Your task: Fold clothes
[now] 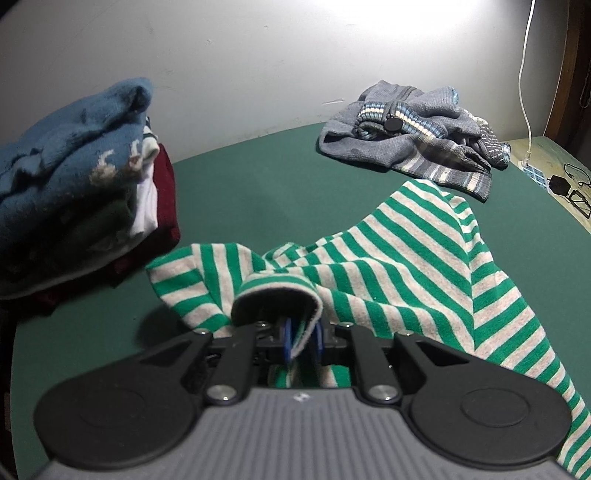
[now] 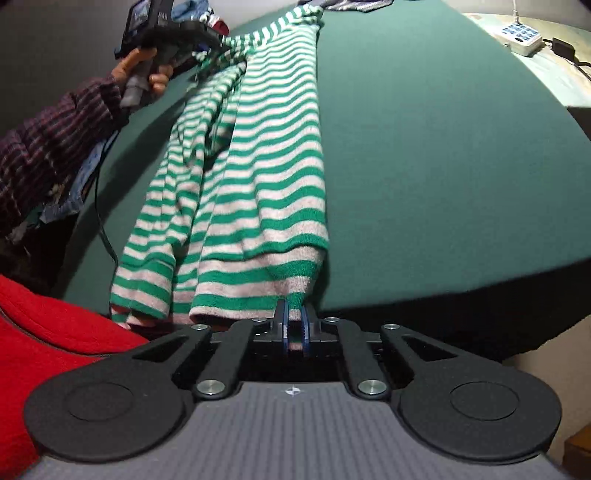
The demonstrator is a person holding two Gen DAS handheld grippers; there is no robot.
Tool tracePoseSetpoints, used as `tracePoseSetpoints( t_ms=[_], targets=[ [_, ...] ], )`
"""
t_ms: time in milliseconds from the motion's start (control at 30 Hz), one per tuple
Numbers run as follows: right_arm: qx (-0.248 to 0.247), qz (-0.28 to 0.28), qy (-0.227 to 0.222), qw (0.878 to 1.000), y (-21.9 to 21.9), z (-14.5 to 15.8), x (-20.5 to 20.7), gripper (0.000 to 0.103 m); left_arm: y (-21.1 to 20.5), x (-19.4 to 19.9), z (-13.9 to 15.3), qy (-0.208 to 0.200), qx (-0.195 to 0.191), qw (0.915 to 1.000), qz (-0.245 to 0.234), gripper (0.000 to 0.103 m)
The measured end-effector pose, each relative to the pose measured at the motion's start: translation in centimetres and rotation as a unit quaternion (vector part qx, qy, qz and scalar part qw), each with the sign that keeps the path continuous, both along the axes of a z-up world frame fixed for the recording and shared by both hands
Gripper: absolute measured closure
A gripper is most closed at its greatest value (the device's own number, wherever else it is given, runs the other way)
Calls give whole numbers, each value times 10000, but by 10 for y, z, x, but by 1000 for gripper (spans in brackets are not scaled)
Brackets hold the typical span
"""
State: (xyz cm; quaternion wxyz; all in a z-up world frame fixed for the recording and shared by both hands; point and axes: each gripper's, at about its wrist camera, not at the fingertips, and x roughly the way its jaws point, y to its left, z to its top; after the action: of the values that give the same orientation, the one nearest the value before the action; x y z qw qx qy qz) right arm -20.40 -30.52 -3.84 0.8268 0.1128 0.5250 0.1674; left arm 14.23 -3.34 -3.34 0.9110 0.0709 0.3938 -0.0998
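A green and grey striped shirt (image 1: pixel 399 258) lies stretched over the green table (image 1: pixel 266 192). In the left wrist view one end of it bunches up and curls over my left gripper (image 1: pixel 301 338), whose blue pads are shut on a fold of the fabric. In the right wrist view the shirt (image 2: pixel 266 177) runs lengthwise away from me. Its hem hangs at the table's near edge, where my right gripper (image 2: pixel 293 326) is shut on it. At the far end, a hand holds the left gripper (image 2: pixel 177 33) with the shirt pulled up to it.
A stack of folded clothes (image 1: pixel 74 177), blue sweater on top, stands at the left. A crumpled grey knit garment (image 1: pixel 413 140) lies at the back right. A power strip (image 2: pixel 517 33) and cables sit past the table's right edge. A red garment (image 2: pixel 44 332) and a striped sleeve (image 2: pixel 55 147) are at the left.
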Motion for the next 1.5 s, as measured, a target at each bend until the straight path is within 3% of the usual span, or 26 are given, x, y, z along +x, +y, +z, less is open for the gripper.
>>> tracePoseSetpoints(
  t_ms=[133, 200, 333, 467, 567, 667, 867, 967, 1167, 1233, 1267, 1333, 1400, 1500],
  targets=[
    [-288, 220, 1, 9993, -2, 12, 4, 88, 4, 1, 2, 37, -110, 9999, 3, 89],
    [-407, 84, -235, 9989, -14, 29, 8, 79, 7, 2, 2, 101, -264, 9996, 34, 89],
    [-282, 70, -801, 9964, -17, 46, 36, 76, 13, -2, 2, 149, -592, 9981, 1, 89],
    [-362, 706, -528, 9954, 17, 17, 74, 77, 20, -9, 1, 193, -808, 9965, 31, 89],
    [-716, 1158, -250, 9904, 28, 6, 102, 78, 32, -15, 4, 250, -1082, 9938, 99, 80],
    [-619, 1091, -730, 9894, 19, 26, 142, 78, 47, -24, 10, 201, -1386, 9899, 203, 65],
    [-280, 1060, -2040, 9728, 58, 62, 266, 73, 58, -33, 3, 348, -1771, 9820, 552, 60],
    [200, 1294, -2298, 9644, 96, 68, 321, 66, 51, -38, -8, 476, -1722, 9814, 698, 60],
    [102, 2073, -2379, 9488, 174, 47, 372, 63, 38, -49, -15, 432, -1522, 9841, 807, 64],
    [30, 2261, -2276, 9471, 189, 35, 383, 67, 39, -50, -15, 416, -1568, 9831, 849, 70],
    [-59, 2213, -2212, 9498, 189, 32, 385, 81, 39, -51, -14, 402, -1587, 9828, 855, 76],
    [-216, 2108, -2088, 9547, 187, 24, 390, 92, 40, -52, -13, 368, -1623, 9822, 866, 86],
    [38, 1867, -2078, 9602, 175, 26, 392, 97, 40, -55, -9, 276, -1642, 9823, 857, 94],
    [1027, 1586, -2261, 9556, 154, 40, 391, 97, 41, -63, 4, -26, -1691, 9815, 894, 95]
  ],
)
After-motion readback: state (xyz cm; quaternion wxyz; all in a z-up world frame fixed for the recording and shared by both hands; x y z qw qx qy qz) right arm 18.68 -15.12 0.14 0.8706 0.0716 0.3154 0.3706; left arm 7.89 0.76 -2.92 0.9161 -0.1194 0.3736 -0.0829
